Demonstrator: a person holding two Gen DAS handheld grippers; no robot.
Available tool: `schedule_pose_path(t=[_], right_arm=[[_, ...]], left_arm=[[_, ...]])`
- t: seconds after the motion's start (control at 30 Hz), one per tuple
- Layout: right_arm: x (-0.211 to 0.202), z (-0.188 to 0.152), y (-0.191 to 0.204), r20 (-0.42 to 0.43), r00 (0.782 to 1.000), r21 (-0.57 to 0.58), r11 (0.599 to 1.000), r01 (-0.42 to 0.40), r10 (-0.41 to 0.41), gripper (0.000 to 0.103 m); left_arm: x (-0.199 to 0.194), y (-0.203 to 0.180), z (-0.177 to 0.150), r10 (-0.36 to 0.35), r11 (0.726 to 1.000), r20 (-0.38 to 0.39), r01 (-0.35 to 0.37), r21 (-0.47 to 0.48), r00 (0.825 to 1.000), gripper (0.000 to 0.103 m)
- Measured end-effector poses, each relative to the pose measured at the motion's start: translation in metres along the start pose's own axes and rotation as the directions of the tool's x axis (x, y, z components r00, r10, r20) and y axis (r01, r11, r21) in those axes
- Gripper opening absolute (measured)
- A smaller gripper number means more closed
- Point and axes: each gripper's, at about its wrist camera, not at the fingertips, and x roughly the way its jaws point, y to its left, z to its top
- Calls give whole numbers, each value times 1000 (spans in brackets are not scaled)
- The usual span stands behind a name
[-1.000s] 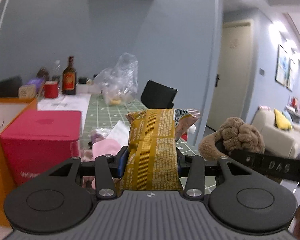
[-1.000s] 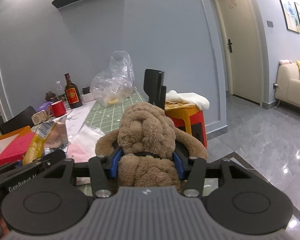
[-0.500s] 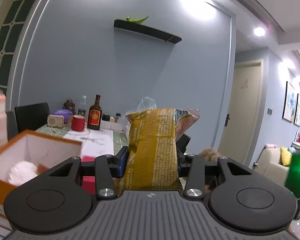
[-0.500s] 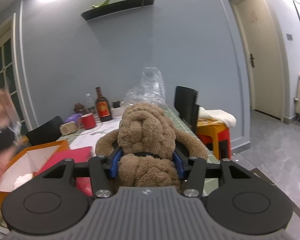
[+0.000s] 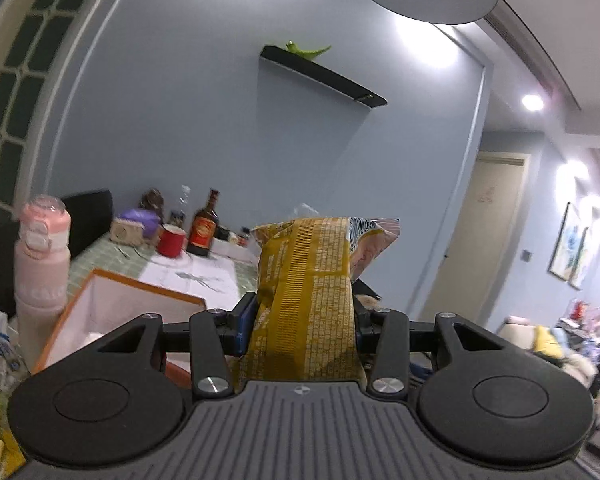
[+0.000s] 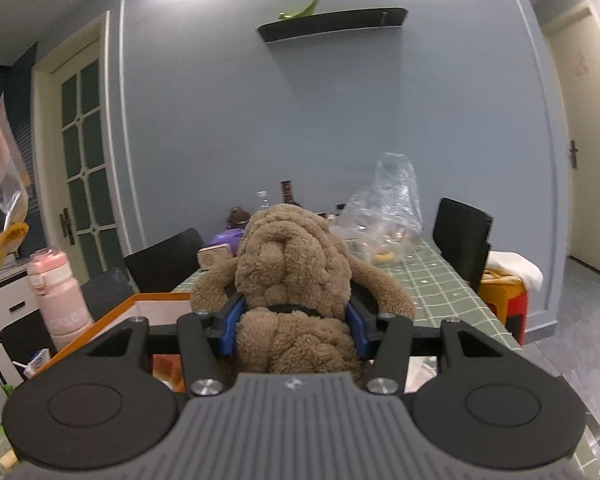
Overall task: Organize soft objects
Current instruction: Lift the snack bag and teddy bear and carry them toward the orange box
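Left gripper (image 5: 302, 330) clamps a yellow snack bag (image 5: 306, 300) between its blue pads; the bag stands upright out of the jaws, its crimped top flopped to the right. Dense fine print runs down the back of the bag, too small to read; a barcode-like striped patch sits near the top corner. Right gripper (image 6: 292, 330) is closed around a brown plush dog (image 6: 296, 276), pads pressed in at its neck, head up, ears hanging to either side. Both loads are held in the air above the near end of a table with a green checked cloth (image 6: 432, 280). Just below and ahead of both grippers sits an open orange box (image 5: 140, 300) with a white inside. A pink drink bottle (image 5: 42, 264) stands at the box's left; pale lettering on its body is not legible. Farther back on the table: a dark glass bottle (image 5: 205, 232) with a red-orange label, text unreadable, a red mug (image 5: 172, 242) just beside it, and a crumpled clear plastic bag (image 6: 388, 212).
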Motion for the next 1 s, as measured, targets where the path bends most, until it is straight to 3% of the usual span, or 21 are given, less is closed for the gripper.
schedule_pose_path(t=[0.23,0.33,0.57,0.7,0.83,1.0], right_arm=[[1,-1,6,9,997,-21,997,81,-81,52],[-3,4,1,-18,999,15,999,31,-31,52],[-17,11,-3,-16,999,28,999,-38,38,52],[-15,11,3,38,992,29,992,-124,123,52],[2,14,18,20,976,33,975,-218,217,52],[28,17,43,27,972,-7,973,-232,233,52]], left_arm=[[-2,-27,5,15,997,-26,-13,78,1000,50],[3,-45,16,29,996,-45,-25,87,999,50],[0,-86,35,112,977,-12,-108,186,994,50],[-1,-76,41,178,961,17,-178,210,984,50],[5,-48,49,214,950,25,-214,229,976,50],[9,-17,49,269,929,64,-276,246,961,50]])
